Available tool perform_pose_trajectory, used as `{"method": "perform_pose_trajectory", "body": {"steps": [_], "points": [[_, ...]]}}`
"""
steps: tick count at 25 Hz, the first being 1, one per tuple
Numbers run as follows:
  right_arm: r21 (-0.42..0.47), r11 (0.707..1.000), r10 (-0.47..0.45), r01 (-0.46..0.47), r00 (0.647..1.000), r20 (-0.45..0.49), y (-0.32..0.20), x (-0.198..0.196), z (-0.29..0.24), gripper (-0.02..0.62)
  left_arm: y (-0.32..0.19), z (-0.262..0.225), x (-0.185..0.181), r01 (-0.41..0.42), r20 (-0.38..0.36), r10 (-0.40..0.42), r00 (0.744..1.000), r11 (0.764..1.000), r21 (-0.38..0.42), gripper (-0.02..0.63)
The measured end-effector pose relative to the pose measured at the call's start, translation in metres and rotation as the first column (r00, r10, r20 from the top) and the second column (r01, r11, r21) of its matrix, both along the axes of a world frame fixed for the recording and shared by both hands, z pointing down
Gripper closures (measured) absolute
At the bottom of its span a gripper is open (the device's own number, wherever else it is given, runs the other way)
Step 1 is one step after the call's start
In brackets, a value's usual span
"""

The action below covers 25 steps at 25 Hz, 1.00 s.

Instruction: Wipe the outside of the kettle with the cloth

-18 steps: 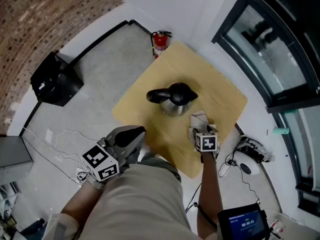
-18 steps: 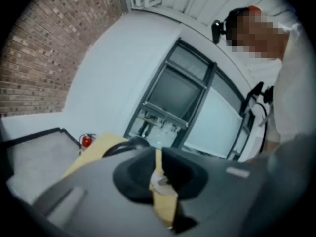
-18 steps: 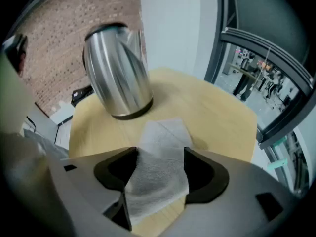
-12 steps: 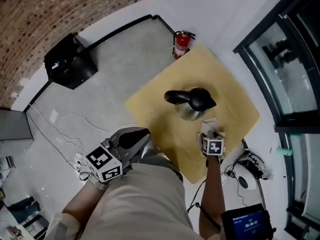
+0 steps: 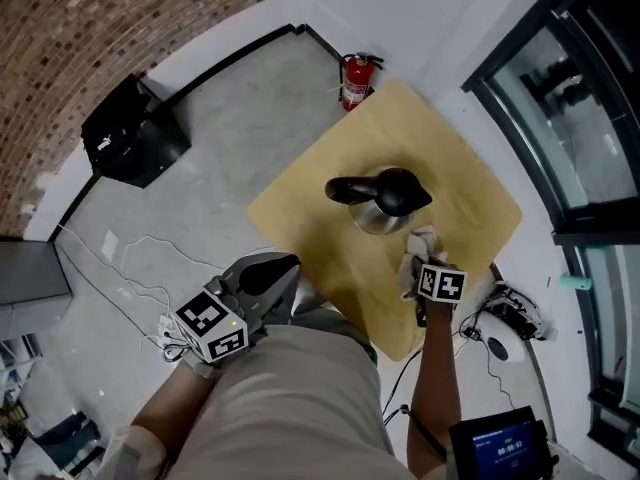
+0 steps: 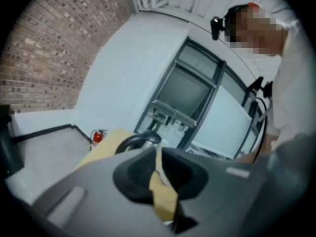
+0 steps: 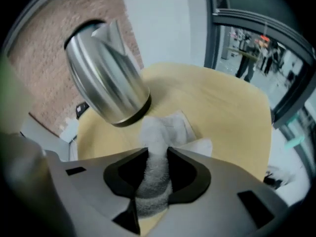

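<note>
Our kettle (image 5: 380,200) stands upright near the middle of the desk (image 5: 470,178). Our right hand-held gripper (image 7: 155,169) is clenched on the white cloth (image 7: 163,132). The cloth's loose end lies on the desk at the kettle's five o'clock, just beside its base. Our left hand-held gripper (image 5: 262,273) hangs off the desk toward seven o'clock, jaws together on nothing. We judge the cloth is in hand, but wiping the steel wall is all left to do.

A bare workspace in a commercial building, I'd say: grey concrete floor (image 5: 230,138), red-brick wall (image 5: 80,28), red fire extinguisher (image 5: 353,80), dark-framed glass partitions (image 5: 560,98) (loose white cables (image 5: 125,268) trailing about).
</note>
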State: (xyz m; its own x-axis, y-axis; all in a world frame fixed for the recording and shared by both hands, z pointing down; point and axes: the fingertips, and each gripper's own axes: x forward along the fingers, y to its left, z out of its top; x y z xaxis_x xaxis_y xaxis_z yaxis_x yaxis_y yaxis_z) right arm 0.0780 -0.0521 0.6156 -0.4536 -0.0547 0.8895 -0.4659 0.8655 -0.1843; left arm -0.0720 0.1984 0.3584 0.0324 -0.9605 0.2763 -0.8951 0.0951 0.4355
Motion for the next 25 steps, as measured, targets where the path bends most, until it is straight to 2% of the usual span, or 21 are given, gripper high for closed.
{"method": "perform_pose_trajectory", "body": {"steps": [2, 3, 5, 7, 8, 10, 13, 15, 17, 19, 22, 23, 25], "points": [[-0.120, 0.985, 0.143, -0.125, 0.978, 0.155, 0.007, -0.008, -0.018, 0.477, -0.011, -0.001, -0.006, -0.056, 0.030, 0.057, 0.998, 0.998, -0.005, 0.583], [-0.177, 0.968, 0.219, -0.180, 0.947, 0.235, 0.008, -0.012, -0.032, 0.478, -0.020, -0.004, -0.010, -0.087, 0.051, 0.087, 0.995, 0.996, -0.006, 0.583], [-0.280, 0.924, 0.358, -0.262, 0.852, 0.383, 0.008, -0.021, -0.064, 0.479, -0.044, -0.014, -0.020, -0.160, 0.117, 0.160, 0.980, 0.987, -0.006, 0.583], [-0.361, 0.881, 0.460, -0.305, 0.731, 0.504, 0.013, -0.031, -0.099, 0.479, -0.073, -0.028, -0.031, -0.258, 0.222, 0.255, 0.941, 0.966, -0.019, 0.583], [-0.385, 0.865, 0.494, -0.320, 0.674, 0.549, 0.017, -0.036, -0.115, 0.479, -0.091, -0.034, -0.035, -0.308, 0.283, 0.304, 0.909, 0.951, -0.032, 0.583], [-0.399, 0.844, 0.536, -0.358, 0.574, 0.619, 0.022, -0.040, -0.143, 0.479, -0.131, -0.045, -0.039, -0.408, 0.397, 0.400, 0.826, 0.910, -0.067, 0.583], [-0.436, 0.807, 0.582, -0.398, 0.411, 0.702, 0.023, -0.046, -0.178, 0.479, -0.193, -0.047, -0.031, -0.553, 0.509, 0.539, 0.671, 0.821, -0.141, 0.586], [-0.454, 0.795, 0.589, -0.402, 0.332, 0.737, 0.015, -0.052, -0.193, 0.479, -0.225, -0.034, -0.019, -0.622, 0.539, 0.614, 0.576, 0.758, -0.199, 0.614], [-0.448, 0.793, 0.580, -0.413, 0.288, 0.762, 0.009, -0.061, -0.202, 0.480, -0.246, -0.018, -0.006, -0.672, 0.547, 0.672, 0.499, 0.699, -0.245, 0.614], [-0.422, 0.784, 0.569, -0.455, 0.256, 0.782, 0.006, -0.070, -0.203, 0.479, -0.259, -0.004, 0.006, -0.722, 0.539, 0.722, 0.434, 0.637, -0.272, 0.614], [-0.379, 0.765, 0.556, -0.521, 0.238, 0.796, 0.003, -0.082, -0.192, 0.479, -0.264, 0.020, 0.023, -0.775, 0.515, 0.786, 0.342, 0.546, -0.318, 0.615], [-0.366, 0.762, 0.553, -0.535, 0.241, 0.798, 0.002, -0.085, -0.185, 0.479, -0.262, 0.029, 0.028, -0.781, 0.525, 0.793, 0.309, 0.526, -0.337, 0.615], [-0.367, 0.740, 0.562, -0.564, 0.218, 0.798, 0.000, -0.086, -0.169, 0.479, -0.262, 0.038, 0.033, -0.780, 0.567, 0.784, 0.253, 0.512, -0.360, 0.614]]}}
